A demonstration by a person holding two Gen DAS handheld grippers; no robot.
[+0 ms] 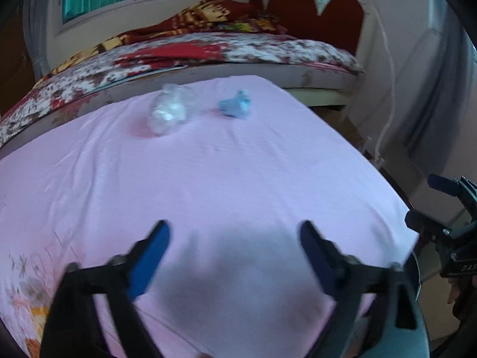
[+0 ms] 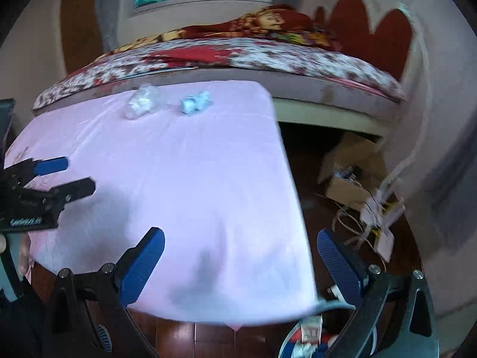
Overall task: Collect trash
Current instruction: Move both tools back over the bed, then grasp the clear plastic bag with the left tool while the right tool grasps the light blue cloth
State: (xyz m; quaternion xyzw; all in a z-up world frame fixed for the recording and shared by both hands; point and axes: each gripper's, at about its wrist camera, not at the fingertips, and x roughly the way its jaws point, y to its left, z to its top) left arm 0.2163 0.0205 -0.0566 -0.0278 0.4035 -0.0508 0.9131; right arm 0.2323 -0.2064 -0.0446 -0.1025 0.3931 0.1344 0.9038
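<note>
we see a surface covered with a pink cloth, and two pieces of trash lie near its far edge: a crumpled clear plastic wrapper and, just to its right and apart from it, a crumpled blue scrap. both sit close to the bed with its red and white floral cover, which runs along behind the surface

our left tool hovers over the near part of the cloth with its blue-padded jaws spread wide and nothing between them. our right tool is also spread wide and empty, held over the near right corner of the surface, one finger above the cloth and the other above the dark wood floor

in the right wrist view the wrapper and the blue scrap lie well away from both tools. on the floor by the bed stands an open cardboard box with tangled cords beside it

white lettering shows on each tool's black body, seen from the other camera, but we cannot read it
</note>
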